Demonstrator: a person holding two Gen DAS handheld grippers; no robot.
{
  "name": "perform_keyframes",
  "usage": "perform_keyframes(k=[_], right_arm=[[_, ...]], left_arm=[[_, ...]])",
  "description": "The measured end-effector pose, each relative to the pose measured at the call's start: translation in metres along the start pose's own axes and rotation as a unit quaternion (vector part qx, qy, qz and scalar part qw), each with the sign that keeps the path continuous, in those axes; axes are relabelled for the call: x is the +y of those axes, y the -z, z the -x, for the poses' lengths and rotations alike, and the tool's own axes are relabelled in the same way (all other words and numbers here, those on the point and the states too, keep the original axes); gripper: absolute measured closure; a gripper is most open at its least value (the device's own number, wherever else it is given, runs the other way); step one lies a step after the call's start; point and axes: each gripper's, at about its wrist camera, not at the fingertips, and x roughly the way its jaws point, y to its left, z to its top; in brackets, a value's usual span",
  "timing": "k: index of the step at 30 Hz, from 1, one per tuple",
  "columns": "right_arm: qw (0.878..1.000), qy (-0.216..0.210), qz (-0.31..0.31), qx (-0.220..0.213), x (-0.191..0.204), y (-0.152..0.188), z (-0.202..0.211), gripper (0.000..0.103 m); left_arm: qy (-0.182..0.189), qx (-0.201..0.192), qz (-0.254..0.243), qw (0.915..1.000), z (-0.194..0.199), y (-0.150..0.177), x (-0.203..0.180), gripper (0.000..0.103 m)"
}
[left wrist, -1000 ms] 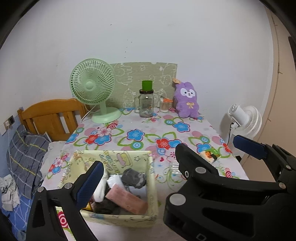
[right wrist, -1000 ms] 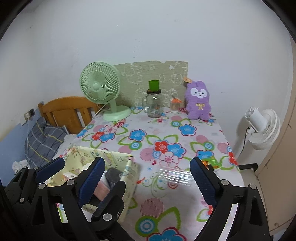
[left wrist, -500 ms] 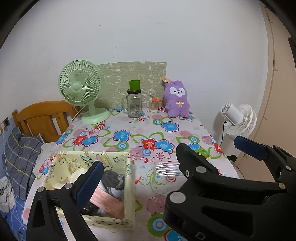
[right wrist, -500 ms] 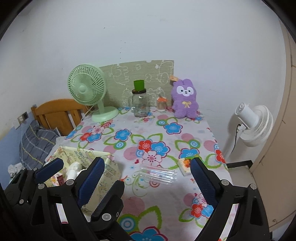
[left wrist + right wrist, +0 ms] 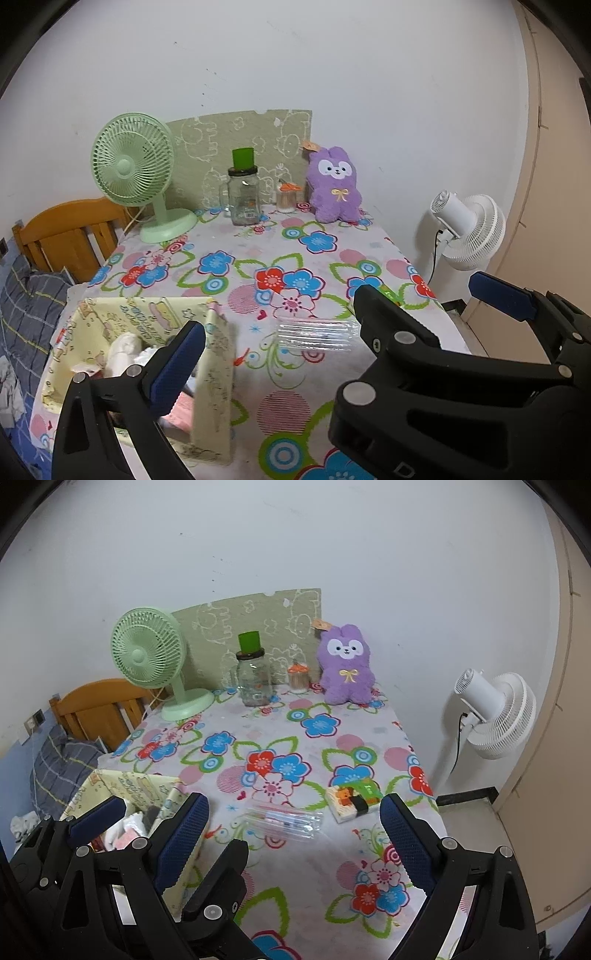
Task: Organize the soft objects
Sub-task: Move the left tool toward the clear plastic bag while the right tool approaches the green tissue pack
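Observation:
A yellow patterned fabric box [image 5: 218, 373] stands at the table's near left and holds several soft items, white, pink and dark. It also shows in the right wrist view [image 5: 122, 781]. A purple plush rabbit [image 5: 334, 190] sits upright at the far edge; it also shows in the right wrist view [image 5: 345, 664]. My left gripper [image 5: 332, 332] is open and empty, raised over the table's near side, its left finger over the box. My right gripper [image 5: 295, 843] is open and empty beside it, above the near edge.
A clear plastic pouch [image 5: 284, 819] and a small orange-green packet [image 5: 354, 799] lie on the flowered tablecloth [image 5: 295, 871]. A green desk fan [image 5: 136, 181], a glass jar [image 5: 243, 195] and a small jar stand at the back. A white floor fan [image 5: 491, 716] stands right; a wooden headboard [image 5: 66, 236] stands left.
Both grippers have drawn back and to the right, away from the box. The box has shifted left in both views and more of the table shows. Both stay open.

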Motion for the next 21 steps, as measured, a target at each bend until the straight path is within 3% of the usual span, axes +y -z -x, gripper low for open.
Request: perform_keyframes(k=[21], right_arm=[[1.000,0.010,-0.004,0.020,-0.047,0.006,-0.048,0.007]], left_arm=[[0.014,0.046,0.014,0.9987,-0.061,0.004,-0.030,0.000]])
